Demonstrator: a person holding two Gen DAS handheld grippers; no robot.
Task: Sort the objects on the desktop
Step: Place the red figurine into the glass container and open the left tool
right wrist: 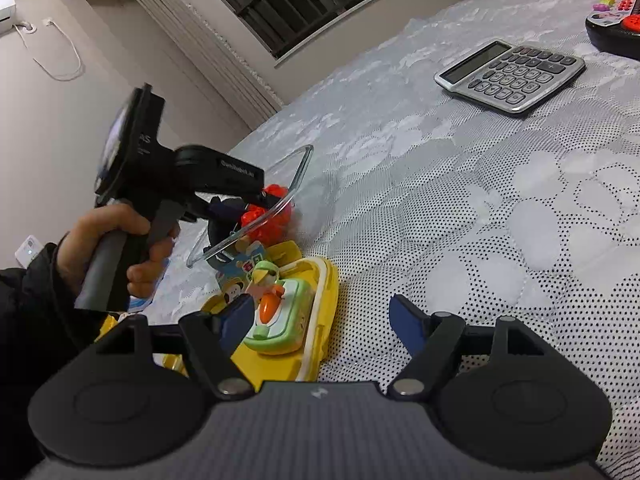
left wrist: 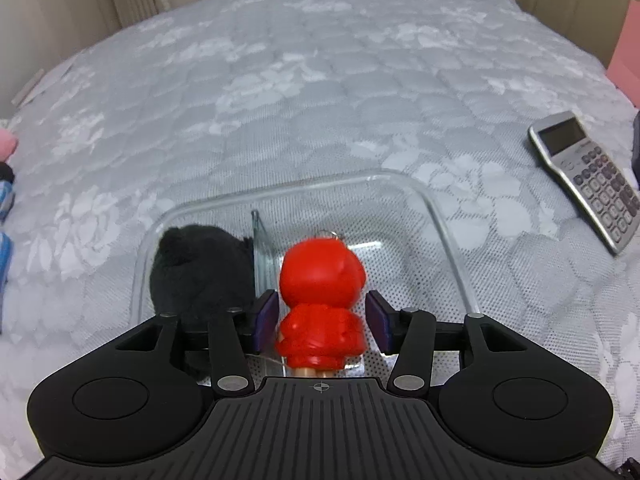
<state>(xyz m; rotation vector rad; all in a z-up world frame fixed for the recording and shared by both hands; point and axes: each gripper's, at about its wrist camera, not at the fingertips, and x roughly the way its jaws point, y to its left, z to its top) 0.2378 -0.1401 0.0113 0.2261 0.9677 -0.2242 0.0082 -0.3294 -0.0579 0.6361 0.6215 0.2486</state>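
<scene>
My left gripper is open around a red toy figure, with a small gap on each side. The figure is in the right half of a clear glass divided dish; I cannot tell if it rests on the bottom. A black fuzzy object lies in the dish's left half. My right gripper is open and empty above the bedspread, beside a yellow tray holding a green toy. The right wrist view shows the dish and the left gripper with the figure.
A silver calculator lies on the grey floral quilt to the right. A toy keyboard with coloured buttons sits at the far right. Pink and blue items lie at the left edge. A pink box stands far right.
</scene>
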